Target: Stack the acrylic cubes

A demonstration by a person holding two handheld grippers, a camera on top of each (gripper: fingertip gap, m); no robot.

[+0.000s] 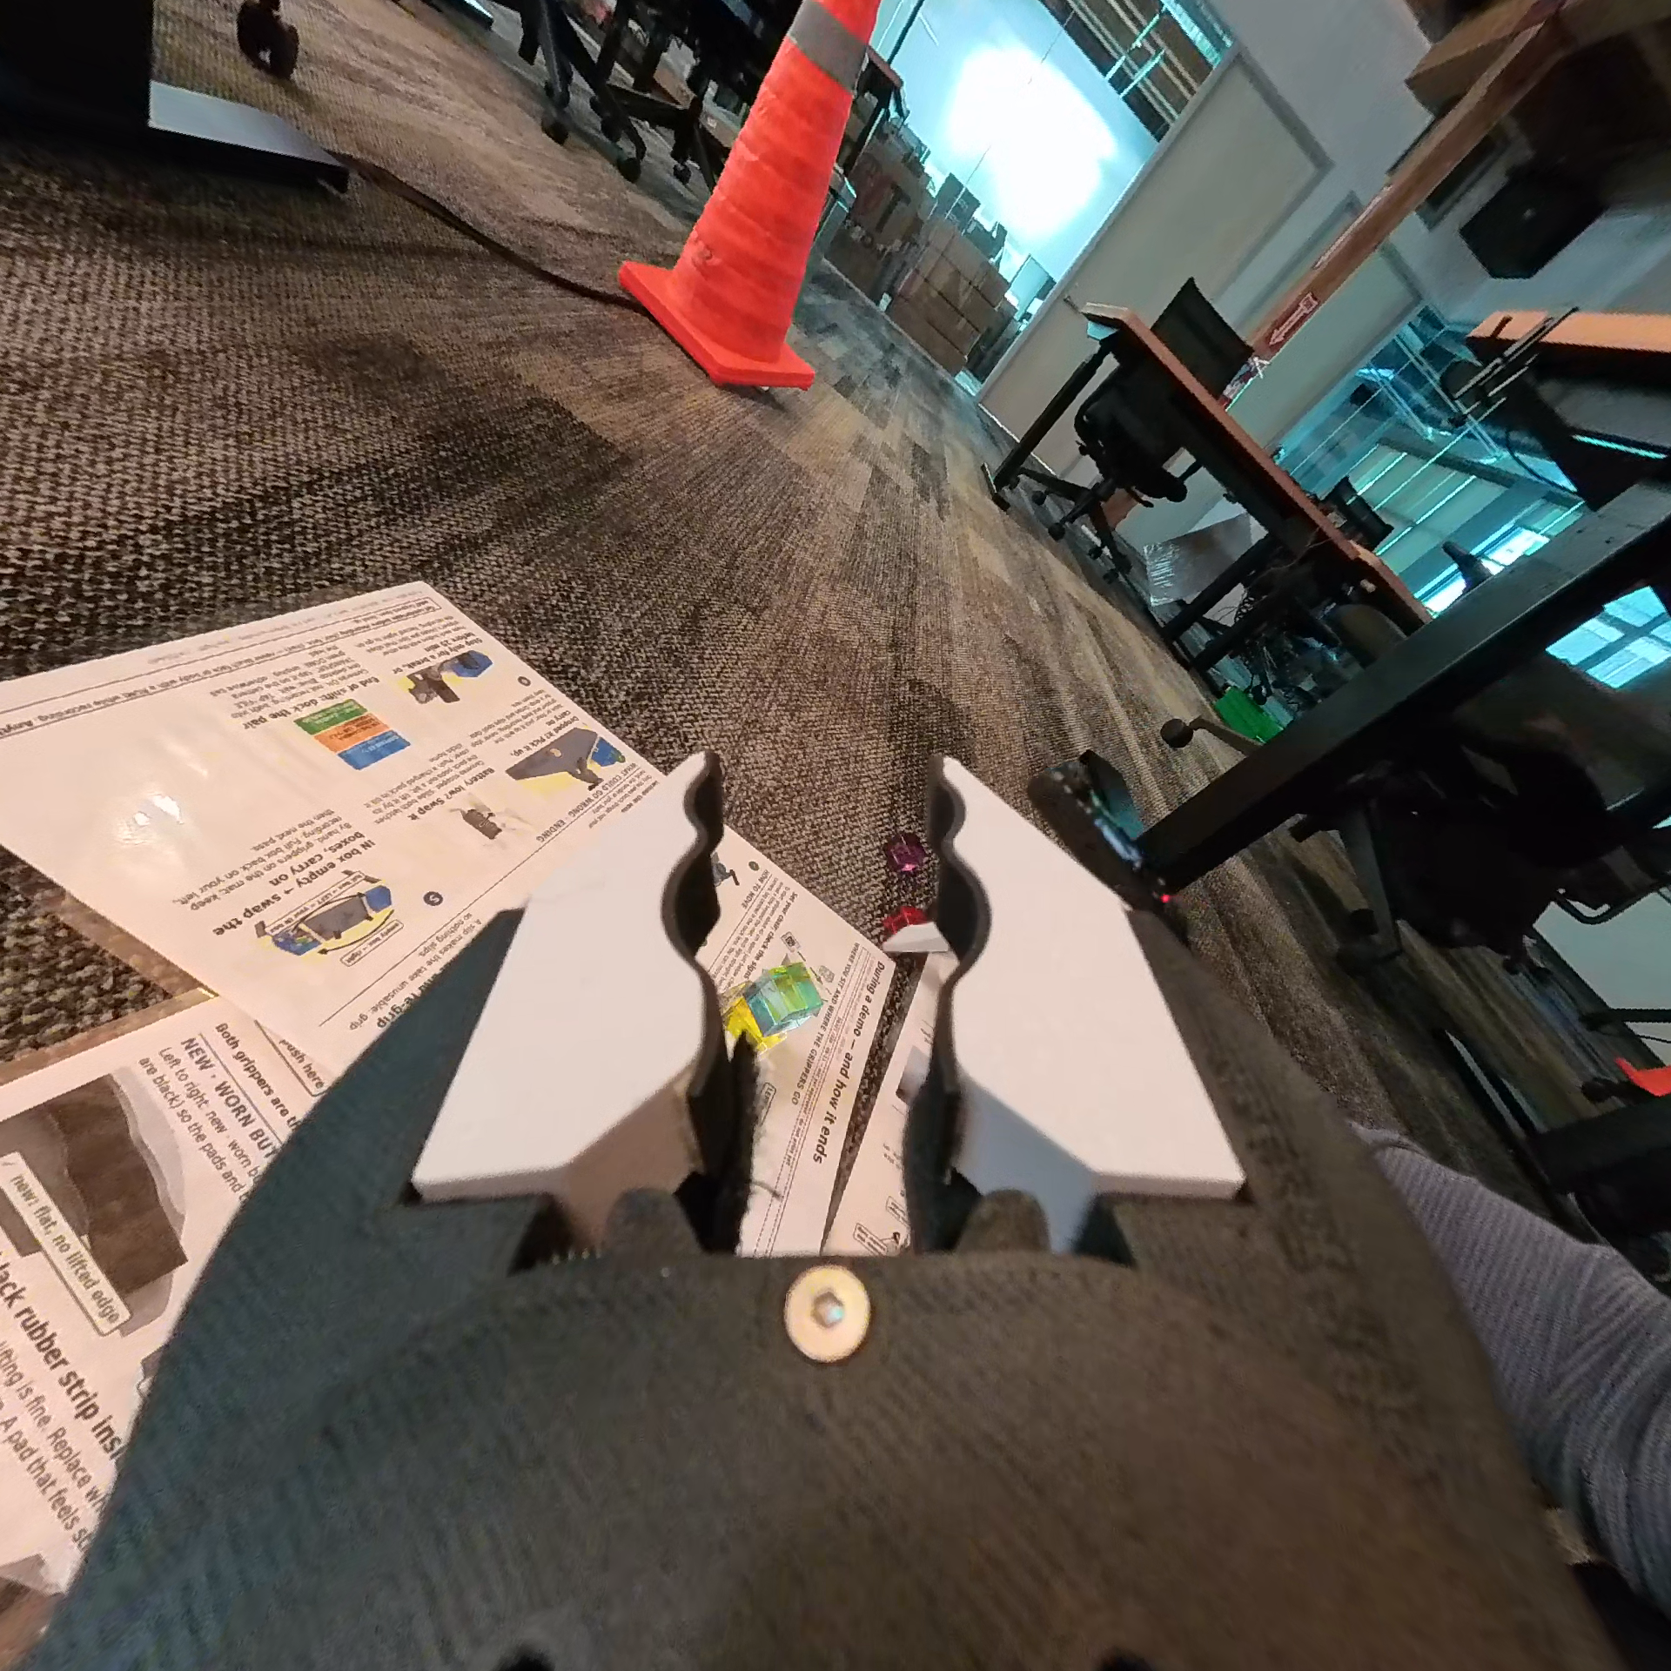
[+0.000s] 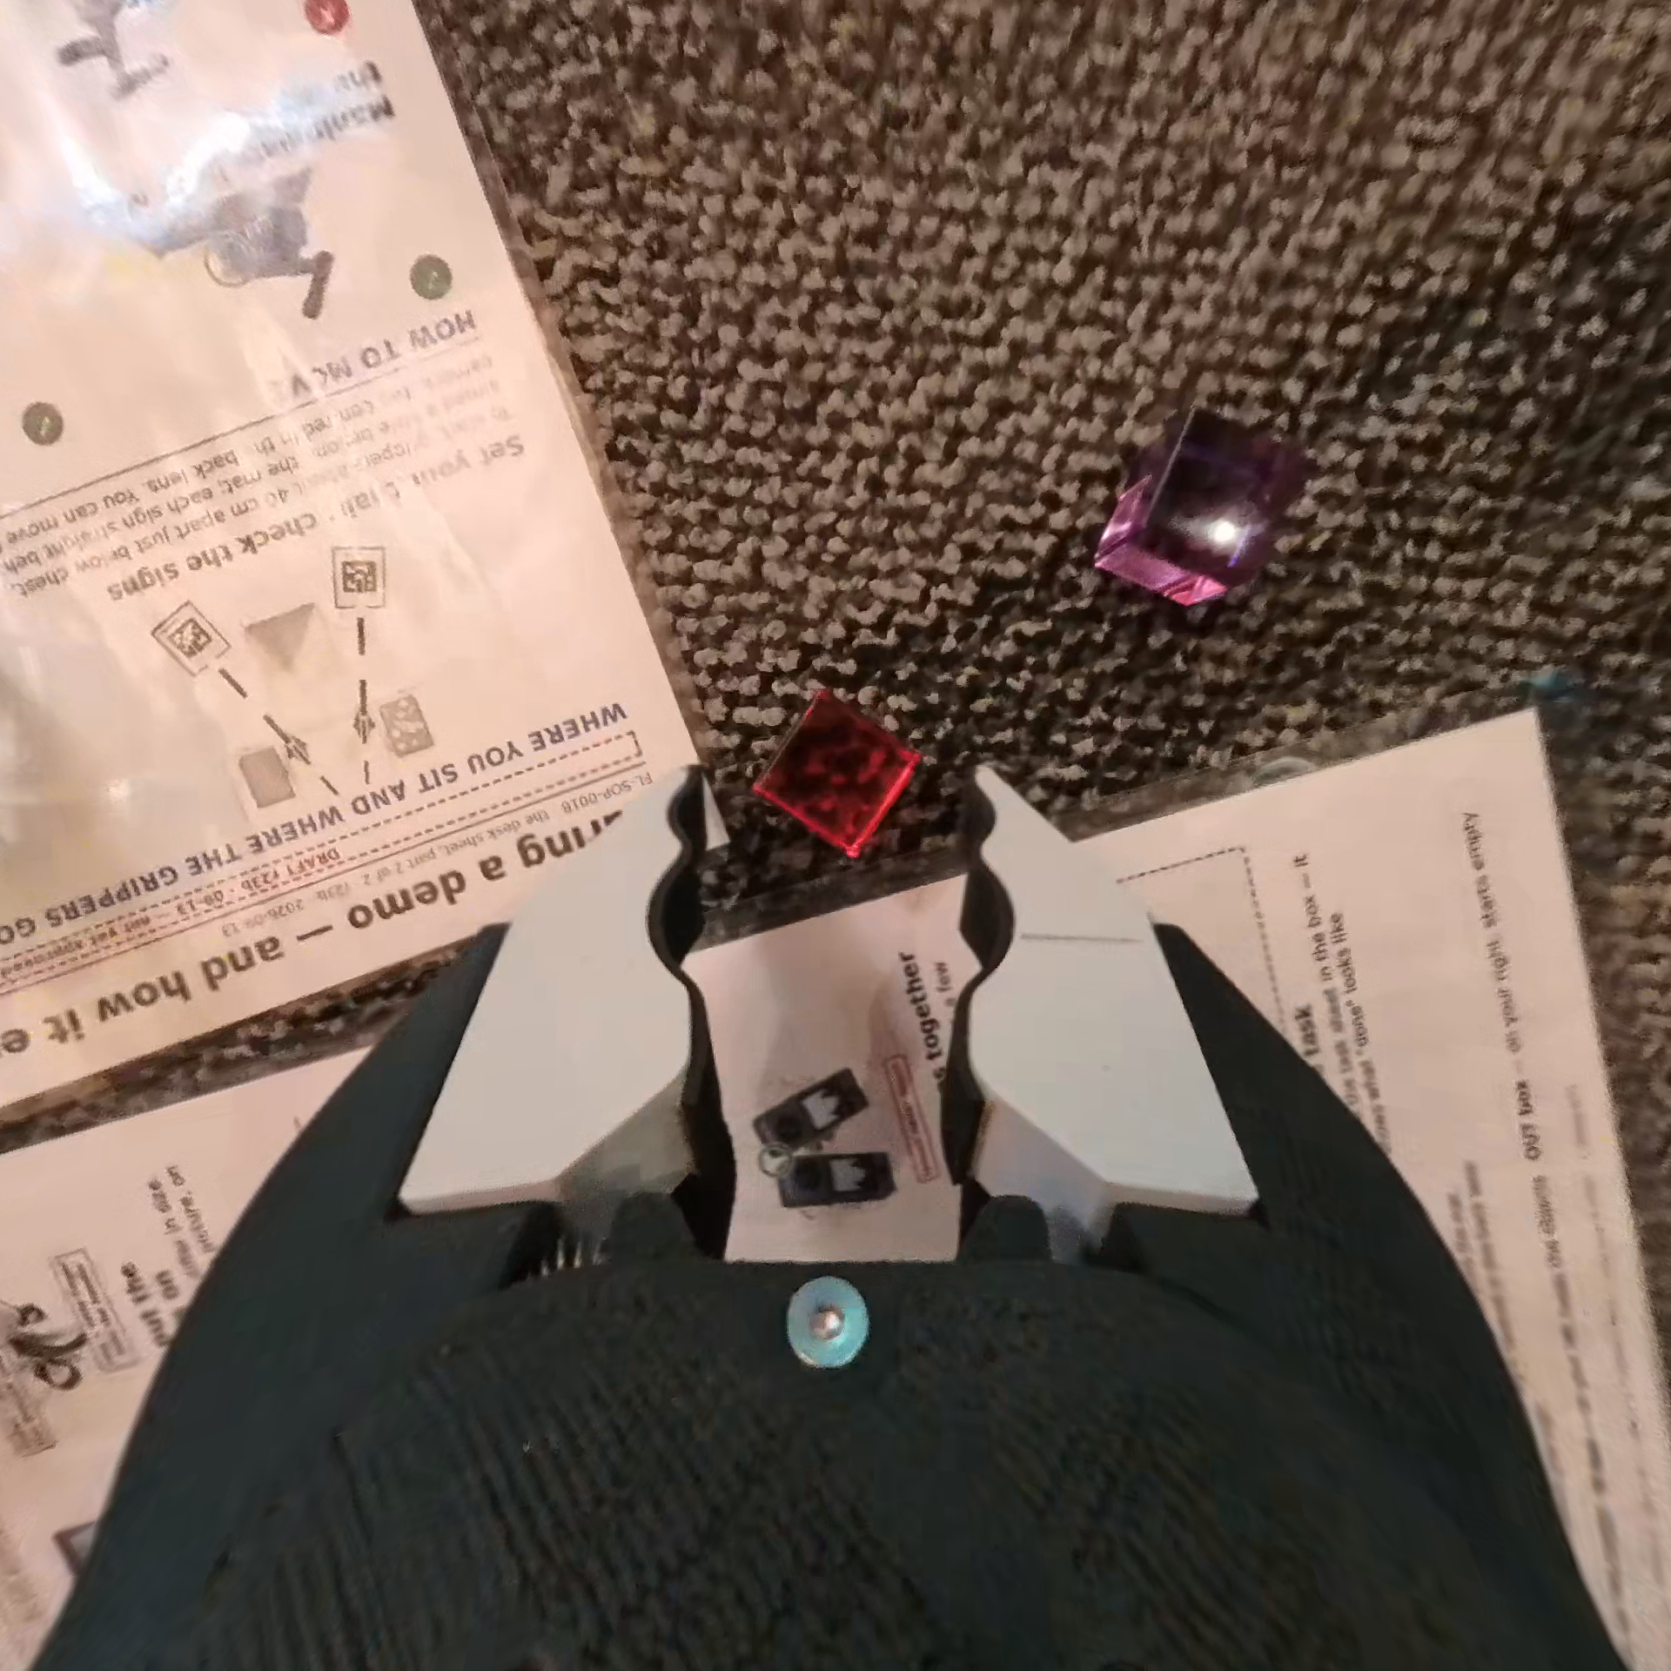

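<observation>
The right tongs point(image 2: 836, 805) stand wide apart with nothing between the pads, poised low over the carpet point(image 2: 995, 271) at the gap between two laminated printed sheets. Just ahead of the fingertips, slightly left of the midline between them, lies a small clear red cube point(image 2: 836, 770), resting flat on the carpet and turned so that one corner points back into the opening; neither pad touches it. Farther on and off to the right sits a clear purple cube point(image 2: 1194, 520), tilted on the pile and well apart from the red one. The near sheet point(image 2: 1311, 995) runs under the right tongs, and the left sheet point(image 2: 316, 542) lies just beside the red cube. The left tongs point(image 1: 823, 796) are also parted, somewhat less widely, and grip nothing; they hang tilted above another printed sheet point(image 1: 271, 769), on which a clear yellow-green cube point(image 1: 779, 999) rests below the gap between the fingers, not touching the pads. From the left wrist view the red and purple cubes show small beyond the right-hand finger, so the right tongs are plainly the nearer to both. An orange traffic cone point(image 1: 769, 208) stands far off on the carpet, with desks and chairs beyond.
</observation>
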